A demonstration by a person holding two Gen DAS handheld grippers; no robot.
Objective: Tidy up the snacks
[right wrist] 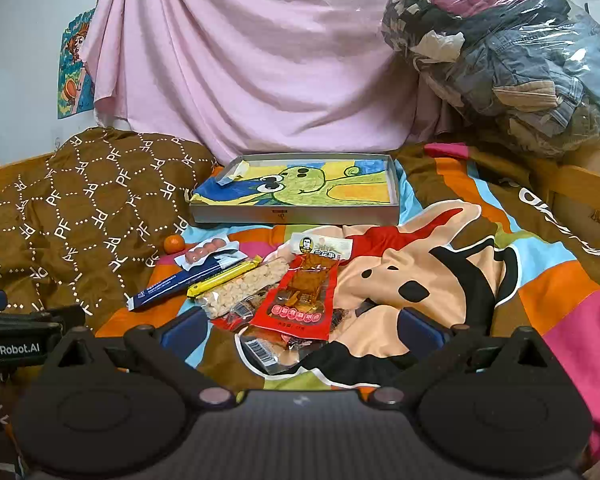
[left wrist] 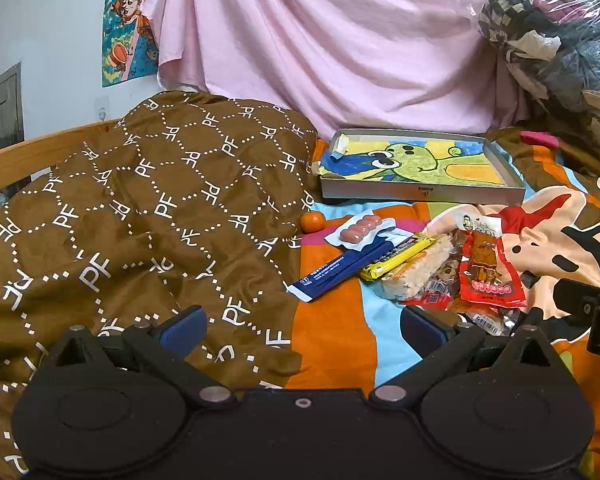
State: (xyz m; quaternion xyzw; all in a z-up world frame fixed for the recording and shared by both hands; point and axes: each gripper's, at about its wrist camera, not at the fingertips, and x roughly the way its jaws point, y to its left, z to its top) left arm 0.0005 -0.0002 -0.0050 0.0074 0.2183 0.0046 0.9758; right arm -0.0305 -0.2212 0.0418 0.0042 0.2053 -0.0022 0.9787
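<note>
A pile of snacks lies on the colourful bedsheet: a red packet (right wrist: pixel 300 300) (left wrist: pixel 490 276), a puffed rice bar (right wrist: pixel 244 288) (left wrist: pixel 416 268), a yellow bar (right wrist: pixel 224 276) (left wrist: pixel 400 256), a blue stick pack (right wrist: pixel 176 284) (left wrist: pixel 340 272), a sausage pack (right wrist: pixel 208 252) (left wrist: pixel 360 228), a white packet (right wrist: pixel 320 246) and a small orange (right wrist: pixel 174 243) (left wrist: pixel 312 222). A shallow grey box (right wrist: pixel 296 216) (left wrist: pixel 420 192) with a cartoon lining sits behind them. My right gripper (right wrist: pixel 300 330) is open just before the pile. My left gripper (left wrist: pixel 304 324) is open, left of the pile.
A brown patterned quilt (left wrist: pixel 140 208) (right wrist: pixel 80 200) is bunched at the left. A pink sheet (right wrist: pixel 240 60) hangs behind. A plastic bag of clothes (right wrist: pixel 512 60) sits at the back right. A wooden bed rail (left wrist: pixel 20 160) runs along the left.
</note>
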